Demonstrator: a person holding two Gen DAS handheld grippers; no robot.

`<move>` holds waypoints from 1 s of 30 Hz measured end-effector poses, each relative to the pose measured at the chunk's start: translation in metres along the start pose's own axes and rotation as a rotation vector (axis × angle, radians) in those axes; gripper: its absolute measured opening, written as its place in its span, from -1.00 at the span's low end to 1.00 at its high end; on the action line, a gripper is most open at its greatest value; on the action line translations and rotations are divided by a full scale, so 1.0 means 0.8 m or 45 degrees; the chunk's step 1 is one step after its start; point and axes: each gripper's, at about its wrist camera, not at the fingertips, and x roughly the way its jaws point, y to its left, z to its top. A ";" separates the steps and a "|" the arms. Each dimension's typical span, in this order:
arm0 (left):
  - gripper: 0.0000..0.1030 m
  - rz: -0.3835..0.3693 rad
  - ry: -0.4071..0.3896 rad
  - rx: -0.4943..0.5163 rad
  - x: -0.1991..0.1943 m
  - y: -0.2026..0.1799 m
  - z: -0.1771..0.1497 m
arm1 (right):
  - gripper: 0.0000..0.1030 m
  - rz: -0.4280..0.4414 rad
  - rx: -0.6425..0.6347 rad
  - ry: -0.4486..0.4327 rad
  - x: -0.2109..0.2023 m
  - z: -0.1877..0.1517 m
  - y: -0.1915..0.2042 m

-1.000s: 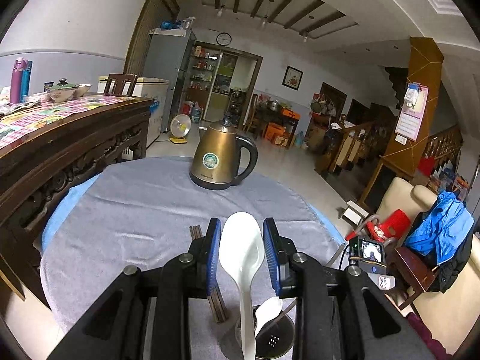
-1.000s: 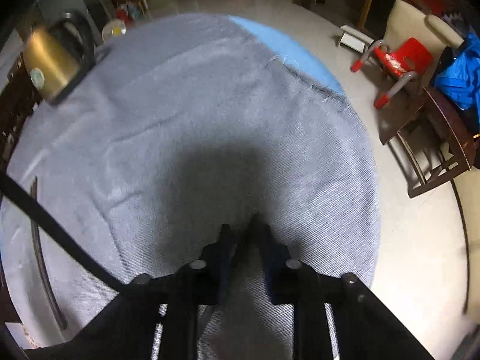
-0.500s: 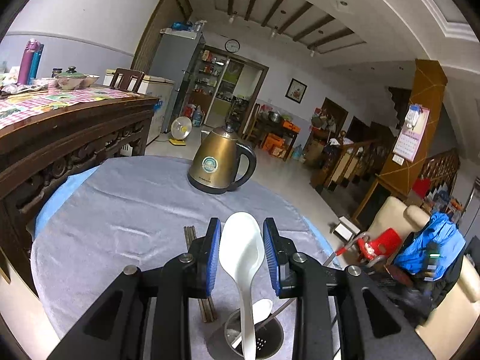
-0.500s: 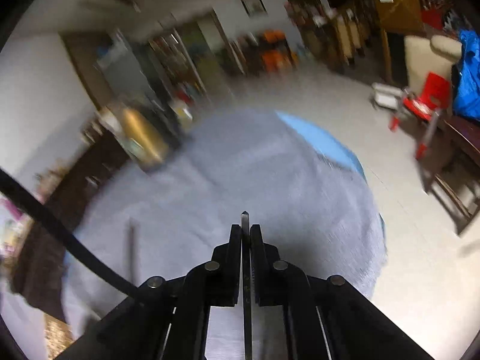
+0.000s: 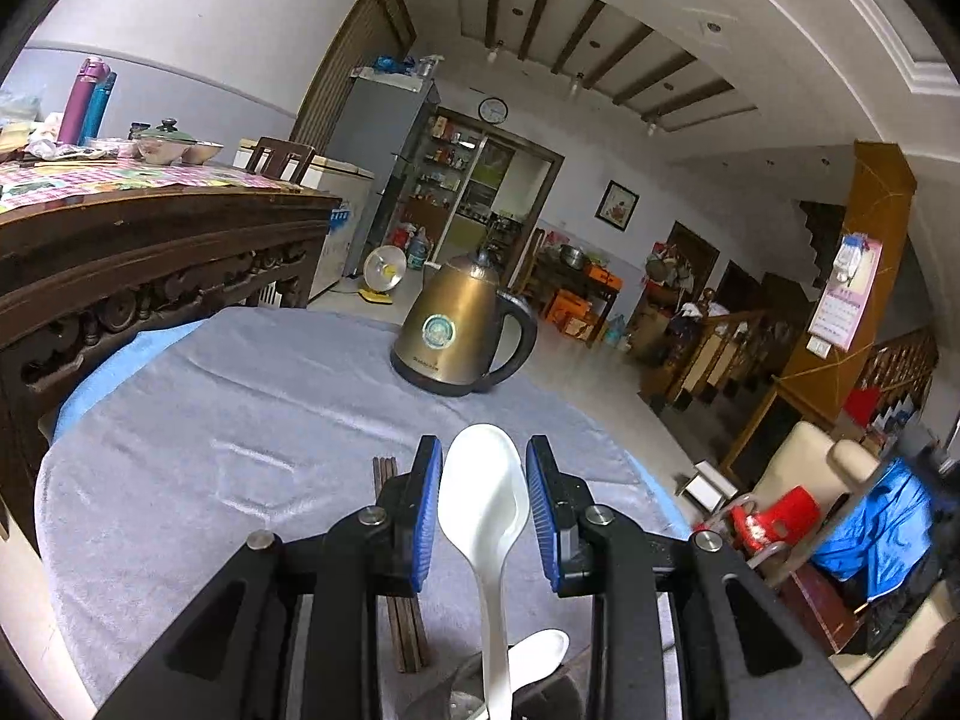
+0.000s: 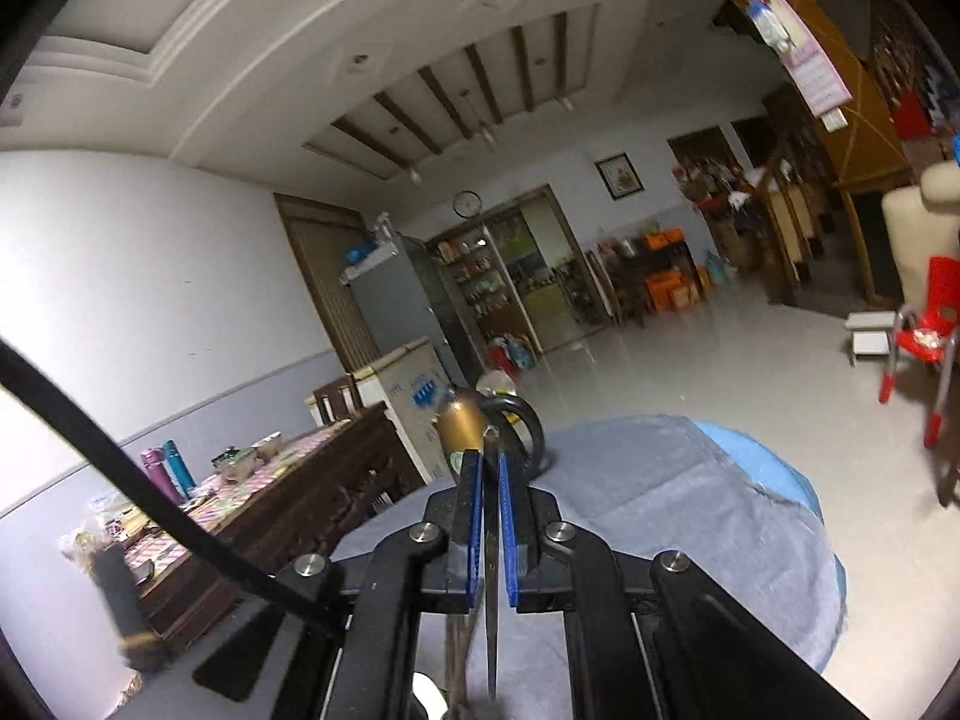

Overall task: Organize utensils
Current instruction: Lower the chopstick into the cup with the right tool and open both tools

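Note:
My left gripper (image 5: 485,450) stands open around a big white spoon (image 5: 485,504) without pinching it. The spoon's handle goes down into a metal utensil holder (image 5: 462,705) at the bottom edge, where a smaller white spoon (image 5: 540,648) also rests. Dark chopsticks (image 5: 399,612) lie on the grey tablecloth (image 5: 210,420), partly under the left finger. My right gripper (image 6: 489,456) is shut on a thin metal utensil (image 6: 492,588), held edge-on and upright, its lower end near the holder at the bottom edge of the right wrist view.
A brass kettle (image 5: 456,330) with a black handle stands at the far side of the round table; it also shows in the right wrist view (image 6: 465,420). A carved dark wood sideboard (image 5: 150,252) runs along the left. A red chair (image 5: 774,516) stands beyond the table's right edge.
My right gripper shut on the thin metal utensil, lifted it off the tablecloth and tipped up from facing the table to facing the room. My left gripper stayed open around the white spoon.

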 end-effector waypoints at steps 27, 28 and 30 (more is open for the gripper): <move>-0.42 -0.021 0.145 0.054 -0.010 0.017 -0.048 | -0.84 0.089 -0.118 0.318 0.019 -0.062 0.039; -0.42 -0.027 0.149 0.059 -0.013 0.016 -0.049 | -0.83 0.098 -0.114 0.330 0.018 -0.062 0.039; -0.41 -0.040 0.163 0.076 -0.022 0.015 -0.051 | -0.79 0.107 -0.105 0.346 0.013 -0.063 0.040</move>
